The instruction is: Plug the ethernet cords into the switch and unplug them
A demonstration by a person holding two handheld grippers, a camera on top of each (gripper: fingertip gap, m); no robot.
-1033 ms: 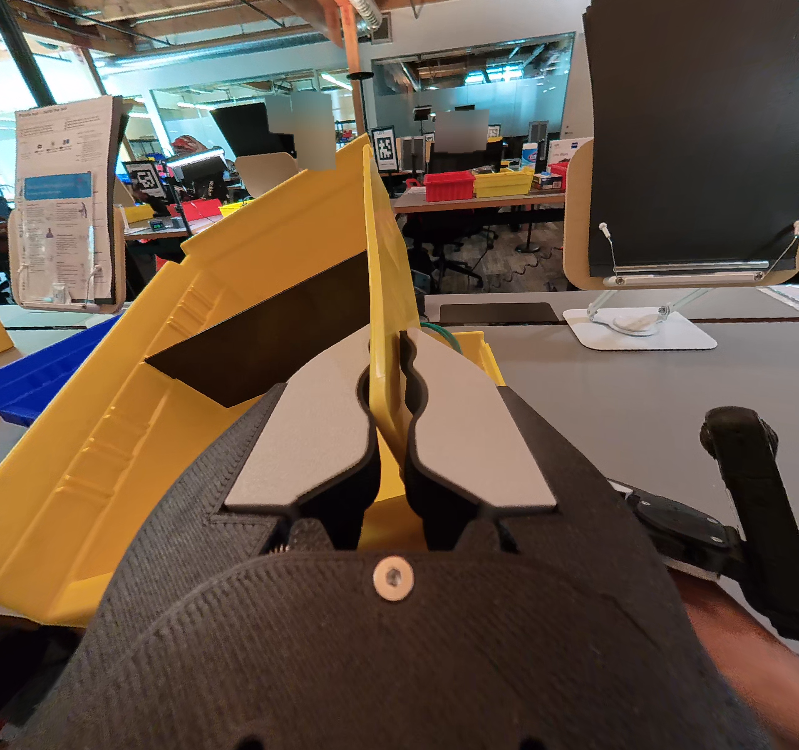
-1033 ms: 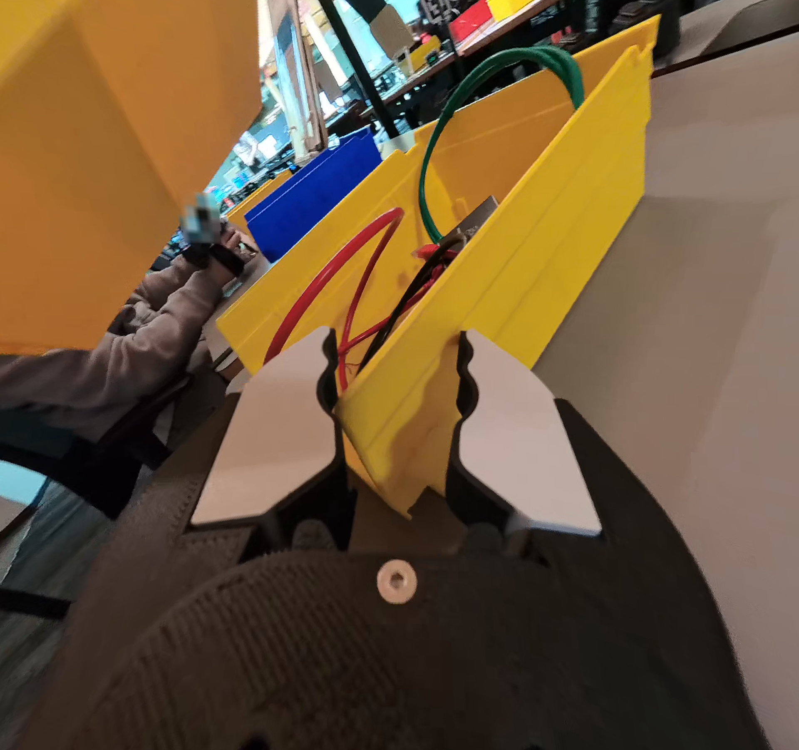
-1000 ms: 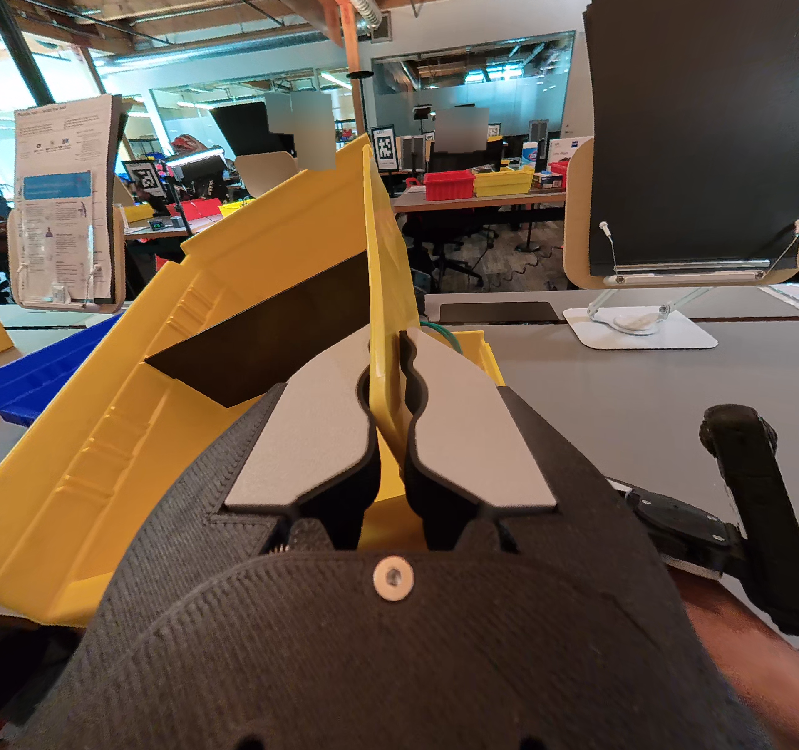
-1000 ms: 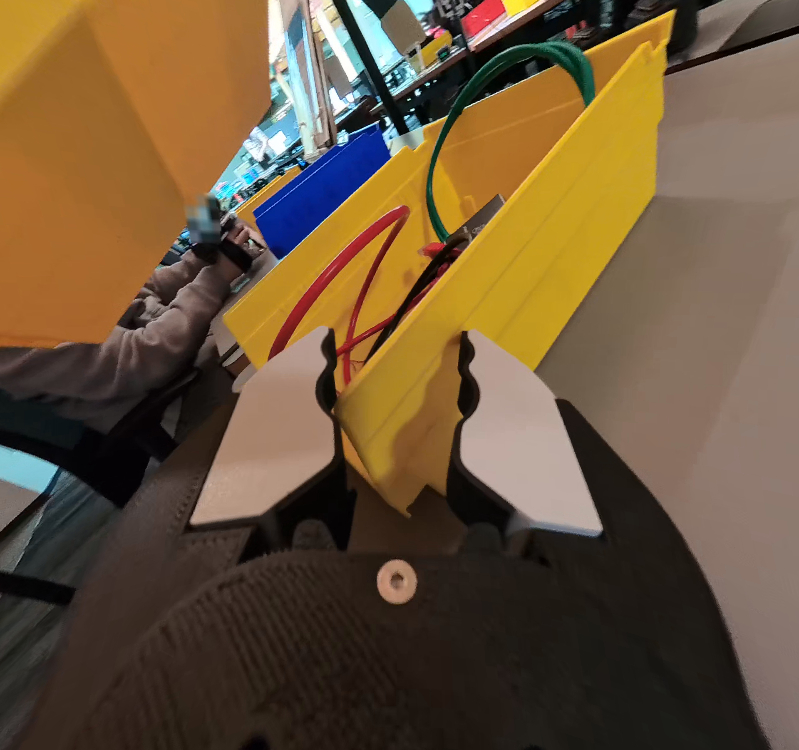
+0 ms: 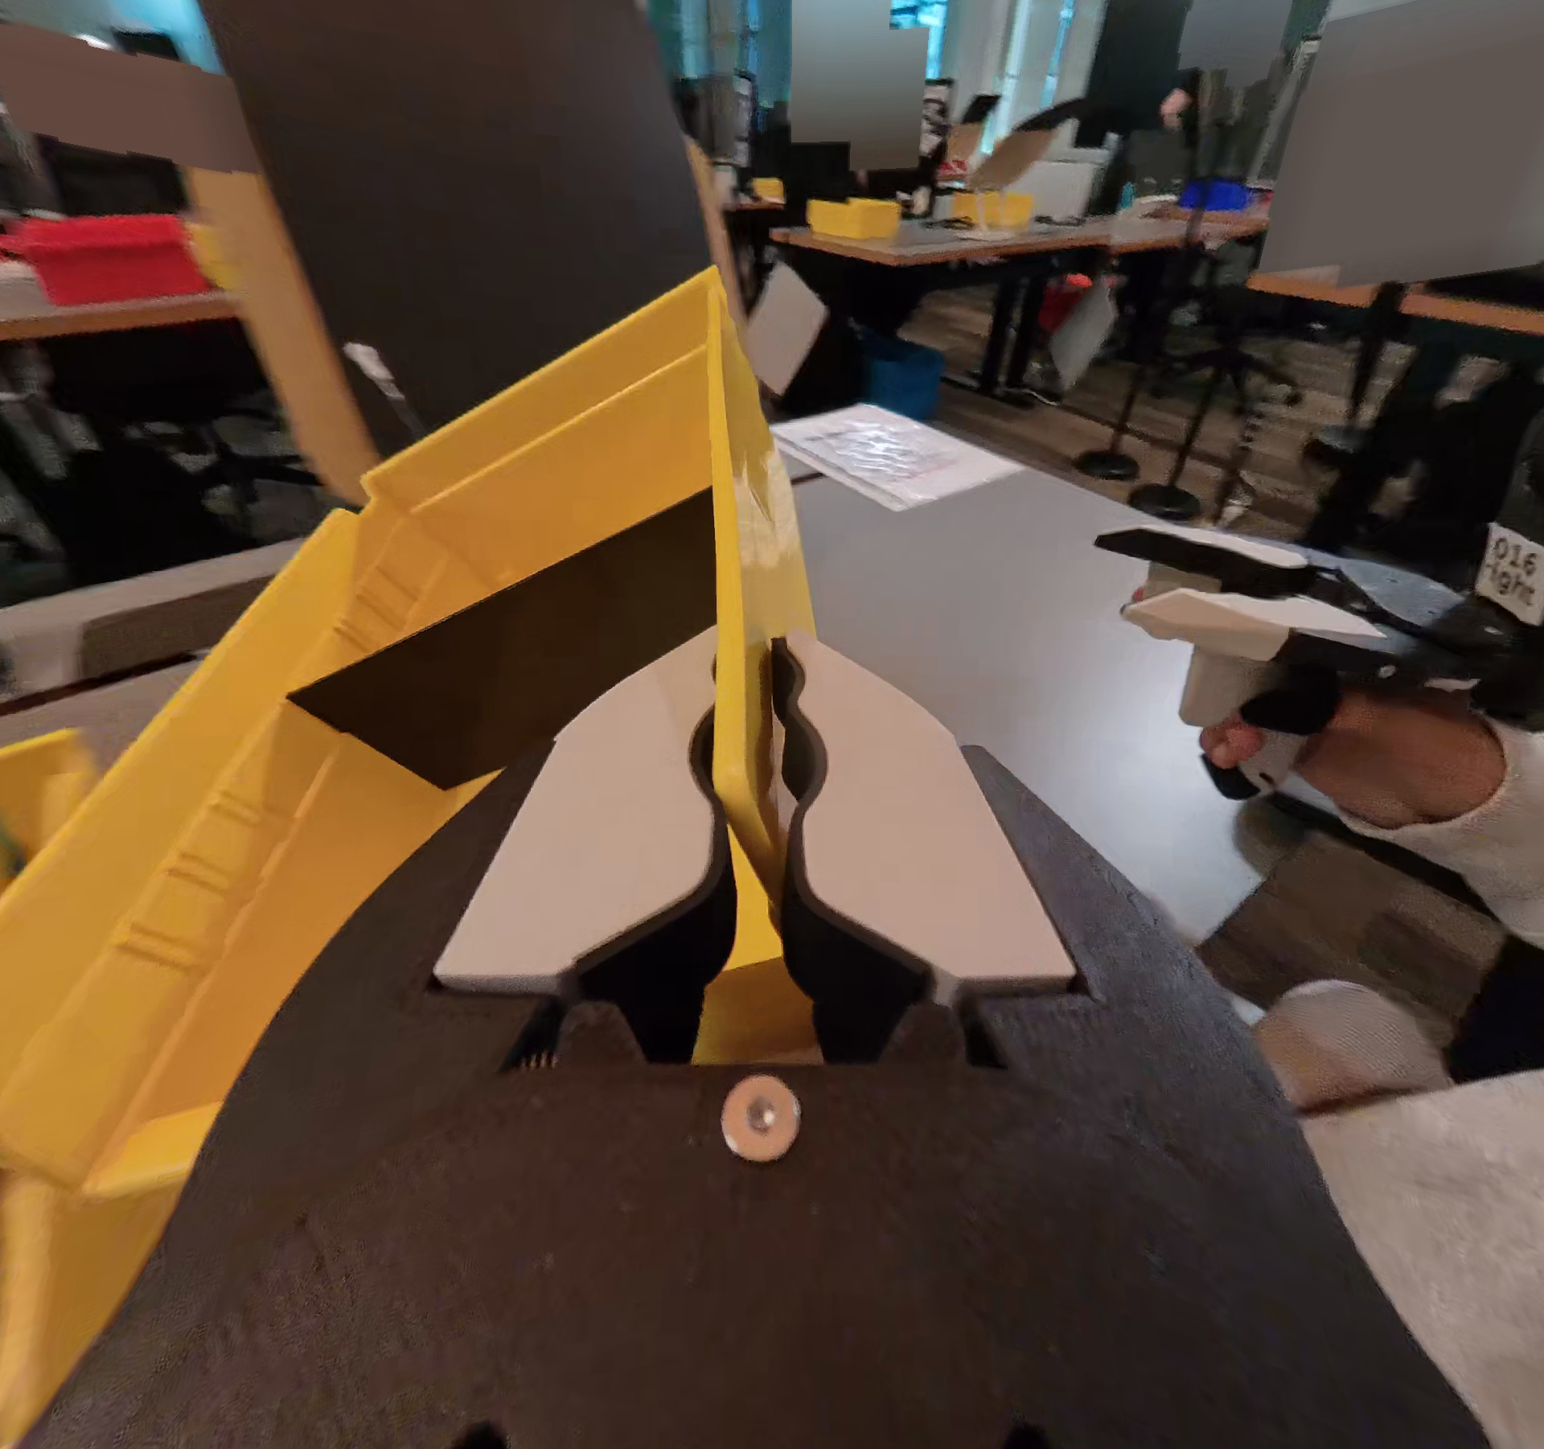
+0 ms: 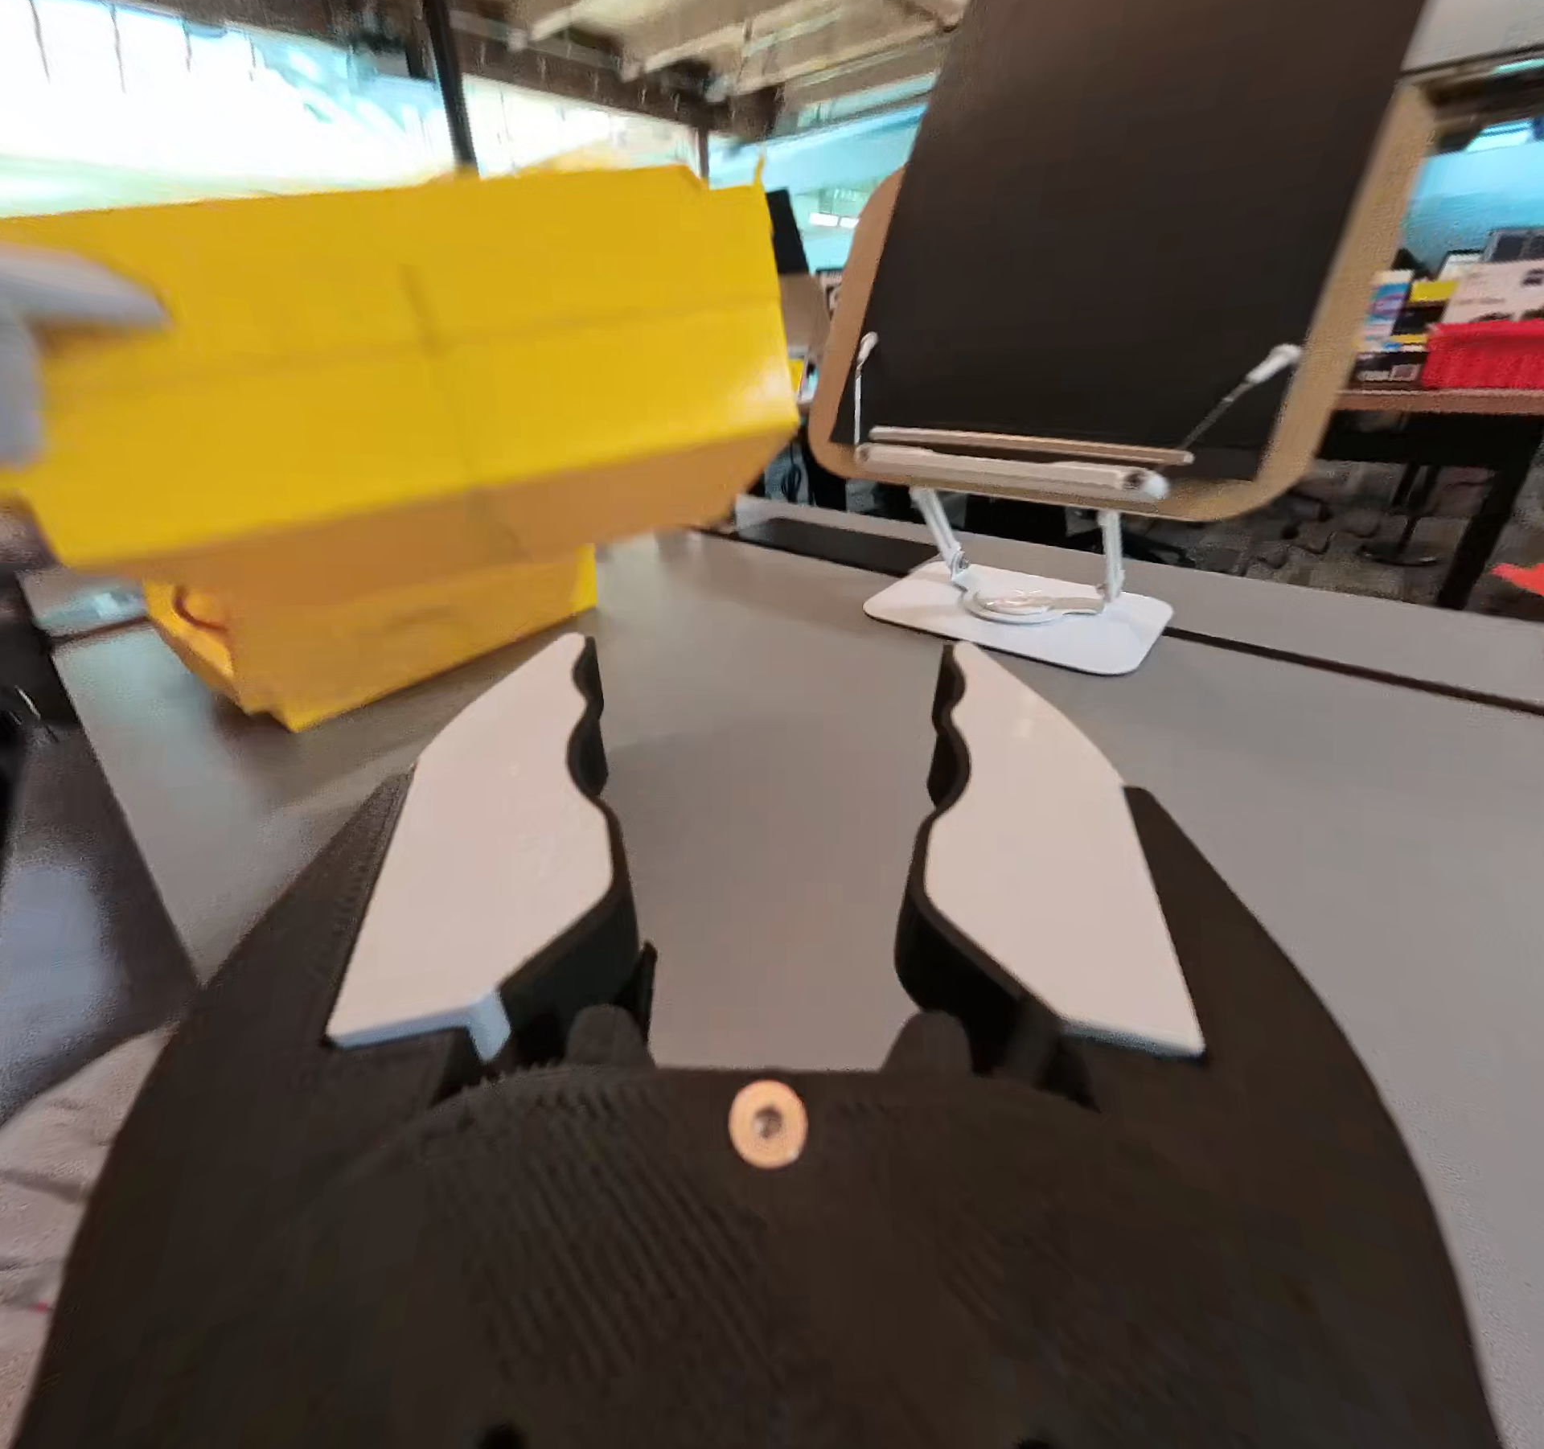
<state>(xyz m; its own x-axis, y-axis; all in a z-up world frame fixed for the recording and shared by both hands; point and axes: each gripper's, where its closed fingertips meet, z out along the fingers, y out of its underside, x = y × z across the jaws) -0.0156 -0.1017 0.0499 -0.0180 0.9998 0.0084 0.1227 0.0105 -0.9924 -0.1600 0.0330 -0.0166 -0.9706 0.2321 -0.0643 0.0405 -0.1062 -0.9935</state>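
left wrist view: left gripper (image 5: 746, 749) pinches the wall of a lifted yellow bin (image 5: 468, 573) at 12, right gripper (image 6: 764, 749) gapes wide holding nothing, switch and cords unseen, so the thin-edge grip may let the bin slip and drop.

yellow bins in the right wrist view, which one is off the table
The upper bin: it hangs tilted in the air, gripped by the left gripper. The lower bin sits on the table.

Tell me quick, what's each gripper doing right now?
Left gripper: shut on the wall of the yellow bin.
Right gripper: open, holding nothing, above the grey table.
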